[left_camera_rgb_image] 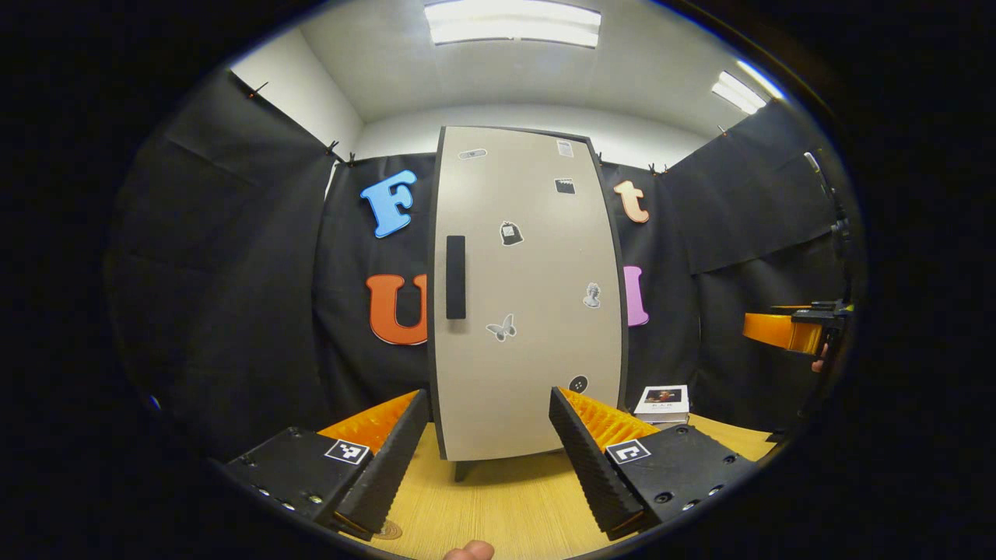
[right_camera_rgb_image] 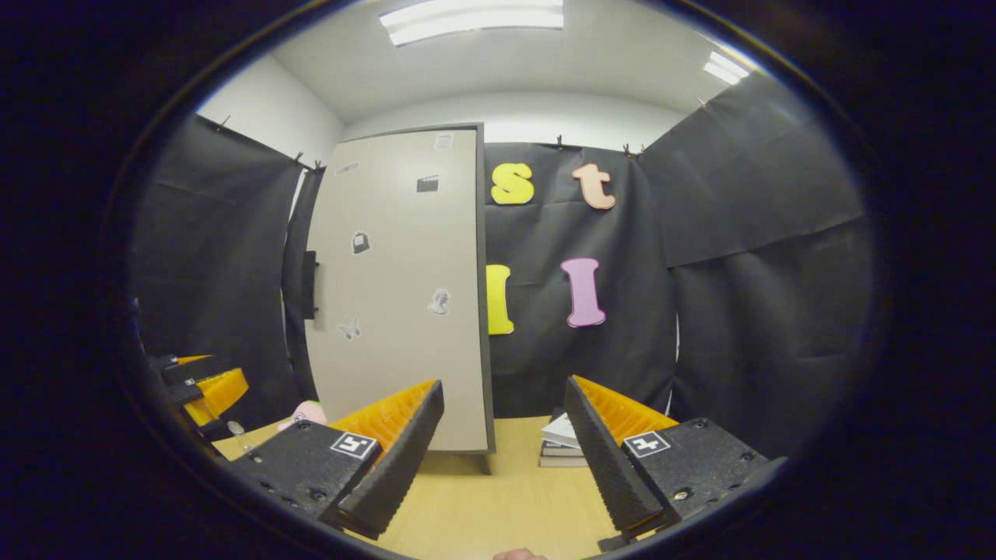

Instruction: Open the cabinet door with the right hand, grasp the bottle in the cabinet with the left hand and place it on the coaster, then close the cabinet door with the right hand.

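A tall beige cabinet (left_camera_rgb_image: 529, 311) stands on the wooden table (left_camera_rgb_image: 498, 505) with its door closed, so the bottle inside is hidden. A black vertical handle (left_camera_rgb_image: 455, 278) sits near the door's left edge. My left gripper (left_camera_rgb_image: 490, 459) is open and empty, facing the door from a short way off. A small round brown disc (left_camera_rgb_image: 387, 530), maybe the coaster, peeks out under its left finger. In the right gripper view the cabinet (right_camera_rgb_image: 405, 295) is to the left, with its handle (right_camera_rgb_image: 310, 284) at the far edge. My right gripper (right_camera_rgb_image: 502, 459) is open, empty and apart from the cabinet.
A short stack of books (left_camera_rgb_image: 661, 404) lies right of the cabinet; the books (right_camera_rgb_image: 564, 443) sit just ahead of the right gripper. A pink object (right_camera_rgb_image: 307, 412) lies near the cabinet's foot. The other gripper (left_camera_rgb_image: 794, 327) shows at the far right. Black cloth walls close in the table.
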The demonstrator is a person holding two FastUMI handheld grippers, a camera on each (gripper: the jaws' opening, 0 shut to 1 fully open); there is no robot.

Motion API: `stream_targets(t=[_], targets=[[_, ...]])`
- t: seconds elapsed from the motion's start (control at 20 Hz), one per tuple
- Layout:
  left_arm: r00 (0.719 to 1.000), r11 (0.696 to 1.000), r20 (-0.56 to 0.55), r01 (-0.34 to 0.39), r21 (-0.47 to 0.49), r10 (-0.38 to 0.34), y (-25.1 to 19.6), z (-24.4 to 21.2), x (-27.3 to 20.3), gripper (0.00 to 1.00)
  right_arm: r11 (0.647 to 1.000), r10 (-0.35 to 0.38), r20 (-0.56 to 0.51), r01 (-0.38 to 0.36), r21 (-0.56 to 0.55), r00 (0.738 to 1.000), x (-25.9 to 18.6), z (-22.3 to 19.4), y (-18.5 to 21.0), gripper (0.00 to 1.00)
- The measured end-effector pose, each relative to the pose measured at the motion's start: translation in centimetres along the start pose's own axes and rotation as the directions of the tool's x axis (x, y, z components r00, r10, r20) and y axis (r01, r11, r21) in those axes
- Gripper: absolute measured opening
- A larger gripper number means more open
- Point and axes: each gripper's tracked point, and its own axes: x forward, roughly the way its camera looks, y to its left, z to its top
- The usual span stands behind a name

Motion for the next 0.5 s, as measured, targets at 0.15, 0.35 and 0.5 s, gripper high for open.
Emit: stream_targets(t=[0.15, 0.35, 0.5], targets=[[1.000, 1.000, 0.001, -0.009, -0.009, 0.009, 0.4, 0.1, 0.2, 0.94, 1.000, 0.004, -0.006, -0.004, -0.002, 1.000, 0.0, -0.3, 0.2, 1.00], [1.000, 1.000, 0.007, -0.015, -0.017, 0.015, 0.8, 0.1, 0.4, 0.94, 1.000, 0.009, -0.017, -0.009, 0.001, 1.000, -0.1, -1.0, 1.1, 1.00], [1.000, 0.999, 0.003, -0.016, -0.028, 0.016, 0.8, 0.0, 0.5, 0.94, 1.000, 0.008, -0.020, -0.008, -0.003, 1.000, 0.0, -1.3, 1.4, 1.00]])
